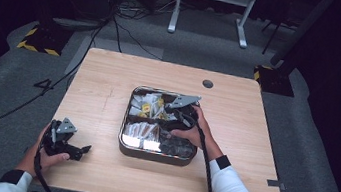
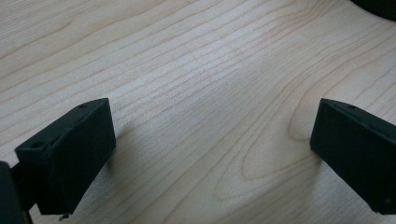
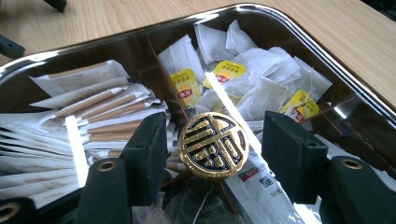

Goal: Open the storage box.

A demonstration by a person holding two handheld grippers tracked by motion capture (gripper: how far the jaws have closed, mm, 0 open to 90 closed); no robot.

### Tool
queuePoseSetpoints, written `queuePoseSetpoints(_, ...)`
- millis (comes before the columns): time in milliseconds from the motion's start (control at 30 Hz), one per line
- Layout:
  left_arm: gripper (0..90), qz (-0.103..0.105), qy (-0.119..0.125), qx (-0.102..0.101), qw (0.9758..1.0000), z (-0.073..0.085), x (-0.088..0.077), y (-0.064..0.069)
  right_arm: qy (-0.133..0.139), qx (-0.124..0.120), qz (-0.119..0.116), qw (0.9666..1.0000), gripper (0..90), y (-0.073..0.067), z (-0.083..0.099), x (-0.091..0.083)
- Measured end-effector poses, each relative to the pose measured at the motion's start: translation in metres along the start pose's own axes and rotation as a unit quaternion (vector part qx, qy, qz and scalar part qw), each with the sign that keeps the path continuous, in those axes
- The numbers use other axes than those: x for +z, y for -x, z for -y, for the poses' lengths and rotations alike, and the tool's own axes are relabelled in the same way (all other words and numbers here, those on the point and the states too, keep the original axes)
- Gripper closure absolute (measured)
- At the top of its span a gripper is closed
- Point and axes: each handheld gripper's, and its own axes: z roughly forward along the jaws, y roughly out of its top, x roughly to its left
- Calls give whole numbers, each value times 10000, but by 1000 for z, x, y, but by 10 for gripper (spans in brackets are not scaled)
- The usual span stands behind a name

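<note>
Near the middle of the counter [image 1: 109, 87], a square metal tray [image 1: 124, 142] is sitting under a clear lid, divided into compartments holding tea bags [image 3: 243, 88] with yellow tags, paper-wrapped sticks [image 3: 93, 112] and dark packets. The right gripper [image 1: 176, 114] is hanging over the tray's centre, its jaws standing partly apart on either side of the lid's round gold-and-black knob [image 3: 214, 145] (a gap is showing on each side, so the pads are not pressing on it). By the counter's near left corner, the left gripper [image 1: 81, 151] is resting low over bare wood, its jaws spread wide with nothing between them
</note>
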Motion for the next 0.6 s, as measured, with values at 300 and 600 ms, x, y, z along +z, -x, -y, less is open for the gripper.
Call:
queuePoseSetpoints(300, 4, 2, 0, 3, 10000, 0, 0, 0, -80, 72, -90, 9999, 504, 1, 4, 7)
queuePoseSetpoints(600, 4, 1, -7, 16, 10000, 0, 0, 0, -57, 60, 33, 10000, 584, -2, 5, 4)
